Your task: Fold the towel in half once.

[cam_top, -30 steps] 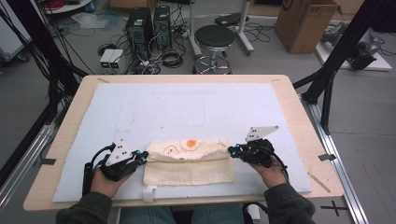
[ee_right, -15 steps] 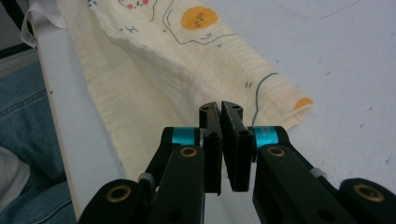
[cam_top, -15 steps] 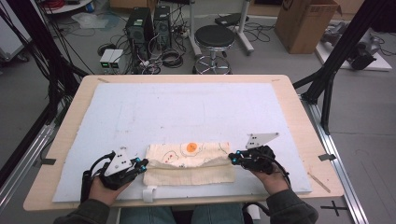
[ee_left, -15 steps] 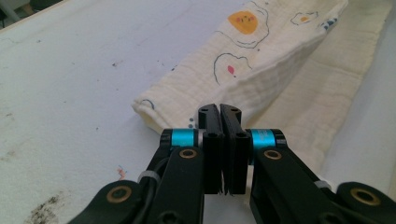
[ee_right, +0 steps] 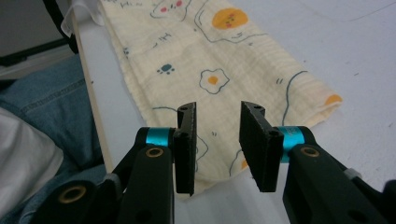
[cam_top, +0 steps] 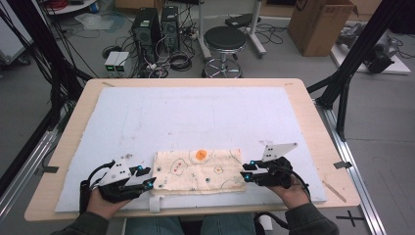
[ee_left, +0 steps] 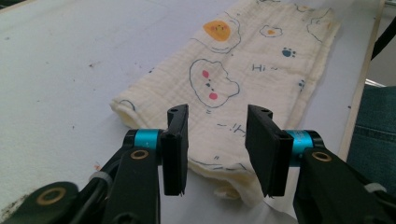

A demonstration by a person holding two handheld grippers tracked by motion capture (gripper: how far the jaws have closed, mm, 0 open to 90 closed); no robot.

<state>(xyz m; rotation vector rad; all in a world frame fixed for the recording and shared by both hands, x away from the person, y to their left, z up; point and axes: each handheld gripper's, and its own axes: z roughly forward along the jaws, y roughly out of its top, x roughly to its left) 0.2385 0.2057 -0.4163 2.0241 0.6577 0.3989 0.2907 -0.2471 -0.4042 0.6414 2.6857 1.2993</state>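
You are just opening both jaws off the folded muslin cloth [cam_top: 198, 171]; left hand-held gripper [cam_top: 143, 177] and right hand-held gripper [cam_top: 247, 172] hold nothing. Dragging either across could undo the fold.

Blk hand-held gripper [ee_left: 217, 149], cyan collars, brass screws

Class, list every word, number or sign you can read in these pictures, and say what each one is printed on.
"Hi ~": printed in blue on the cream cloth, beside a paw print, in the left gripper view.
More small blue marks near the cloth's close edge: too squiggly to read.
The cardboard box on the floor: a dark mark, too blurred to read.
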